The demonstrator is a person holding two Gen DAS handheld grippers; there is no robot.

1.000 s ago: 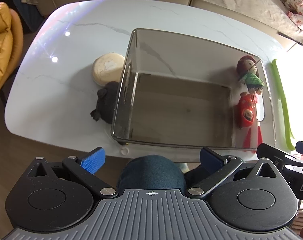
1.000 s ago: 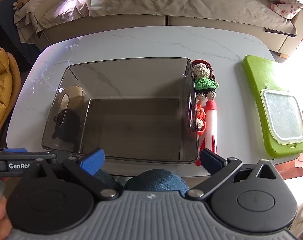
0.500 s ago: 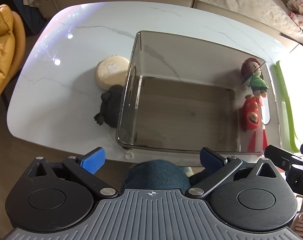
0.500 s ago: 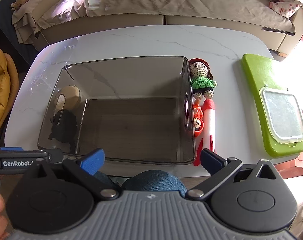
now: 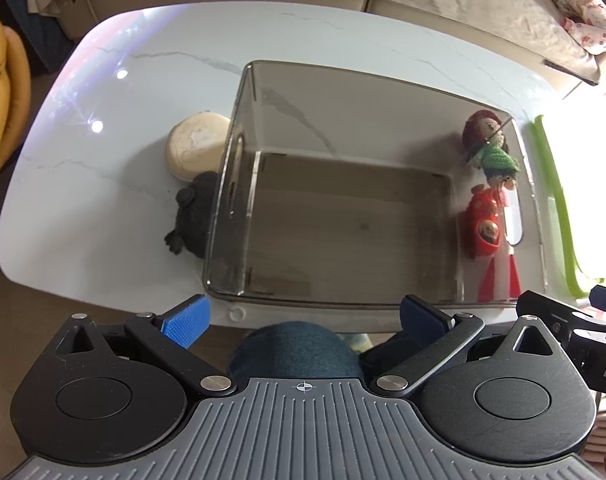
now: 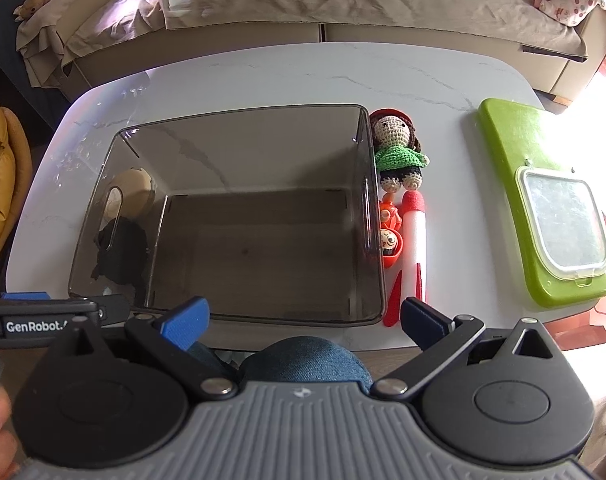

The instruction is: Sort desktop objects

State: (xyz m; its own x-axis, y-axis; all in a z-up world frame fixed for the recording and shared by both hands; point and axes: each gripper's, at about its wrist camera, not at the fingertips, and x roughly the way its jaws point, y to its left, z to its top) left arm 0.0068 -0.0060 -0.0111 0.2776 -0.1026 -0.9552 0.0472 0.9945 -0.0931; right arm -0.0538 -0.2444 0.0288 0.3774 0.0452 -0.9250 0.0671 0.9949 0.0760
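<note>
Both the left gripper (image 5: 301,317) and right gripper (image 6: 305,317), wide open and empty, have been drawn slightly nearer the seemingly empty bin (image 6: 239,216), so sorting is not yet begun.

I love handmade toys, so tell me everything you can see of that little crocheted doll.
The crocheted doll looks like yarn: a beige face with dark eyes, brown hair under a red cap, a green sweater, a dark skirt and beige feet. It lies face up on the white table, head away from the camera, close against the right wall of the smoky bin. Its feet meet the red tip of the toy rocket.
</note>
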